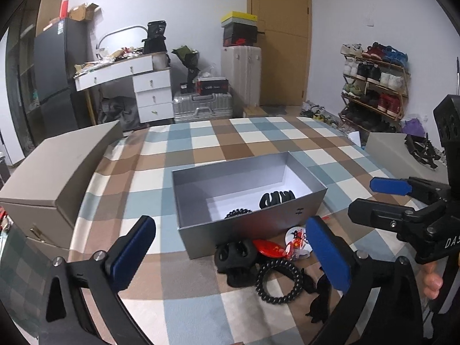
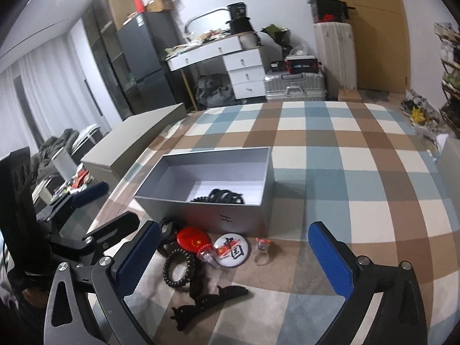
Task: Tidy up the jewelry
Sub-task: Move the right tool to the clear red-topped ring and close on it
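So the open silver-grey cardboard box [image 2: 201,169] sits on the checked blue, brown and cream cloth [image 2: 345,172], and it has two things in it: a black plastic claw hair clip [image 1: 277,198] and a black coiled hair tie [image 1: 238,213], both lying on the white floor near the front wall. That front wall has a small dark mark [image 2: 226,218] printed on it, kind of like two bars crossed by a stroke.

The rest of the stuff is piled on the cloth just in front of the box: a round white badge [image 2: 232,250] that reads "中国" with "CHINA" underneath in small letters, a red oval piece with yellow stars [image 2: 192,238], a small clear ring with a red top [image 2: 262,249], a black spiral hair tie [image 2: 178,268], a chunky black claw clip [image 1: 235,256] and a flat black barrette [image 2: 212,299] nearest the cameras.

Left gripper [image 1: 230,256] has its blue-padded fingers [image 1: 132,250] spread wide with nothing between them. Same for the right gripper [image 2: 230,261], jaws fully apart and empty. The right one's body shows the letters "DAS" [image 1: 452,241] in the left wrist view, cut off at the edge.

A beige box [image 1: 57,172] sits off to the left.
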Tool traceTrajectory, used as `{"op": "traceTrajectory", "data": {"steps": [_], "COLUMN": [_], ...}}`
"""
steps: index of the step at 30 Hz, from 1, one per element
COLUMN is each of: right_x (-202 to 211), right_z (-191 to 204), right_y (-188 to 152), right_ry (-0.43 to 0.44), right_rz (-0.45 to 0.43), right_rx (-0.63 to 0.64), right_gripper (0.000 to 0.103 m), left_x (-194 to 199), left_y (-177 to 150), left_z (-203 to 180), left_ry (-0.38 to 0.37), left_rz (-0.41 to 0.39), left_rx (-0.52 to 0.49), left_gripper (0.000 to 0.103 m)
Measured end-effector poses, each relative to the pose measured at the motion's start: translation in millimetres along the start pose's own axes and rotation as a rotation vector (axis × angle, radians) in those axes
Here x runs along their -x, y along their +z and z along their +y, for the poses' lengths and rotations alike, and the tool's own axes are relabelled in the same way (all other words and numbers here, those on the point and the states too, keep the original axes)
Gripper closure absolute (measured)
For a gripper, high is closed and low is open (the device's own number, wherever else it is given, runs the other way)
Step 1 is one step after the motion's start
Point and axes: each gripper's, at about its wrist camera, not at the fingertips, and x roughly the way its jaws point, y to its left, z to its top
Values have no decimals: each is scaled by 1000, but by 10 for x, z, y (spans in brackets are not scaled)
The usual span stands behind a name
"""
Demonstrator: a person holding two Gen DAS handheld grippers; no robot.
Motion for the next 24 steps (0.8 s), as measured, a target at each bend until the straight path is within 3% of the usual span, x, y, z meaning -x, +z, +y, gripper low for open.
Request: {"op": "traceTrajectory", "data": {"steps": [5,11,19,24], "right_x": [-7,-82,-324,-396], "right_z": [20,-117,-295,-361], "right_y": [-43,-87,-221,-243], "right_ry": [-9,-38,-95,-129], "right_rz": [28,89,224,216], "right_rx": [64,54,32,-7], "right_gripper": [0,0,0,0], "left_x": [37,53,-17,-56], "left_y": [-66,-141,-274,-333], "left_z": [41,41,27,44], "left_ry": [12,16,17,19], "left_rz": [10,22,66,91], "left_rx": [30,63,75,88], "left_gripper": [1,1,1,1]}}
